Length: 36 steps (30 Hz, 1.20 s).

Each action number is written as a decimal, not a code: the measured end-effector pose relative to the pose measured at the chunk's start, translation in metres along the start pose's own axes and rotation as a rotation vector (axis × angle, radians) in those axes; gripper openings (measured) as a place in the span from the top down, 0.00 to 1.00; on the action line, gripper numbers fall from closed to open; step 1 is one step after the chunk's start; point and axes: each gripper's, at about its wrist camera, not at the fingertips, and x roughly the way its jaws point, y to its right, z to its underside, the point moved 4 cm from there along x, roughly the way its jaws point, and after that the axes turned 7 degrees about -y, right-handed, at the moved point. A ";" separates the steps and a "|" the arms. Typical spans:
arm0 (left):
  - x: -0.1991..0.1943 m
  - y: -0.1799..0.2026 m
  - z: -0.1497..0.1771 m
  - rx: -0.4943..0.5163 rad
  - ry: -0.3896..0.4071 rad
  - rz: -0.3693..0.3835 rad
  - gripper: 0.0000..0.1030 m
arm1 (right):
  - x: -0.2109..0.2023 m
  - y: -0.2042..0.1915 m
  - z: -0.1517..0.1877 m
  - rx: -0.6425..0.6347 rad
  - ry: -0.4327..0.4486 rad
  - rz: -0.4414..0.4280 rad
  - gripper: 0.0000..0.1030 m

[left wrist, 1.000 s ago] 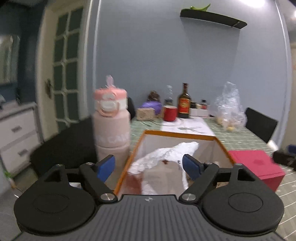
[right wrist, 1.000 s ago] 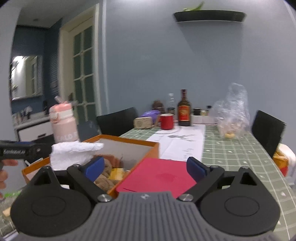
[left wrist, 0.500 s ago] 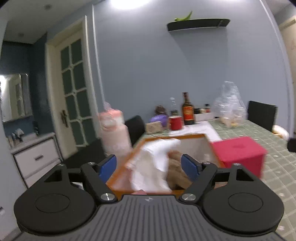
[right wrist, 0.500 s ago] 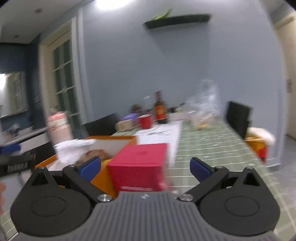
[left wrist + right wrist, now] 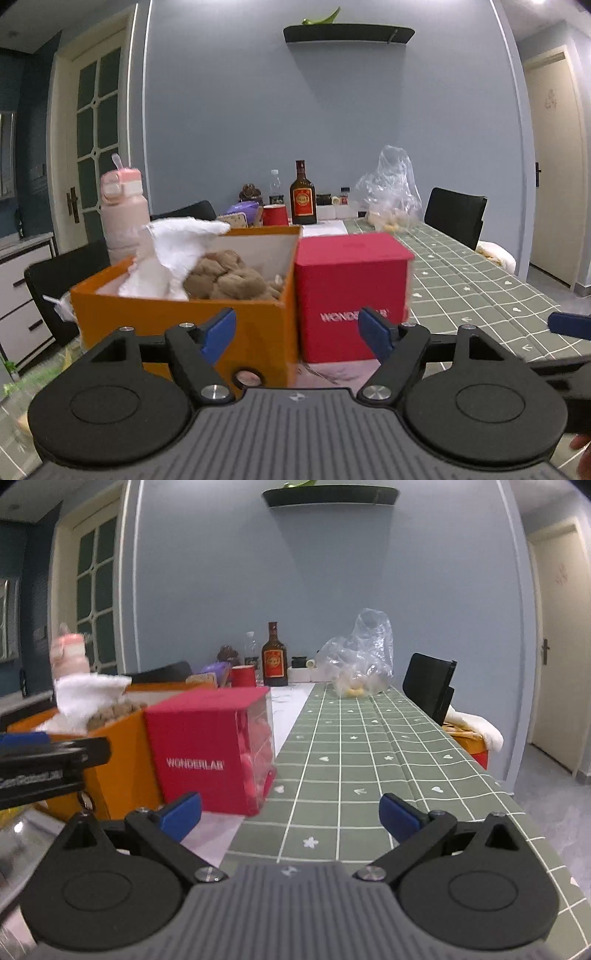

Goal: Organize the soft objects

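- Left wrist view: we see our left tool (image 5: 297, 332) at lower centre, jaws apart and narrowing, gripping nothing.
- Beyond it, left of centre, the orange box (image 5: 177, 321) stands on the worktop (image 5: 480, 288), with a white cloth (image 5: 177, 240) and a brown plush (image 5: 229, 277) inside.
- The red box (image 5: 351, 291) stands just beside the orange box, to its right.
- Right wrist view: our right tool (image 5: 290, 810) sits at lower centre, jaws spread wide and empty over the green checked worktop; both boxes lie in the left half.
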 end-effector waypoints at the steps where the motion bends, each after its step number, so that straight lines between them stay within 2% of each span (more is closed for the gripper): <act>1: 0.002 0.002 0.001 -0.004 -0.008 0.007 0.14 | 0.001 0.000 0.002 0.004 0.000 -0.015 0.03; 10: 0.006 0.018 0.013 -0.002 -0.039 0.001 0.16 | 0.011 -0.002 0.006 0.008 -0.004 -0.046 0.03; 36: 0.006 0.021 0.018 -0.062 -0.051 -0.001 0.16 | 0.013 -0.004 0.007 0.000 -0.009 -0.051 0.03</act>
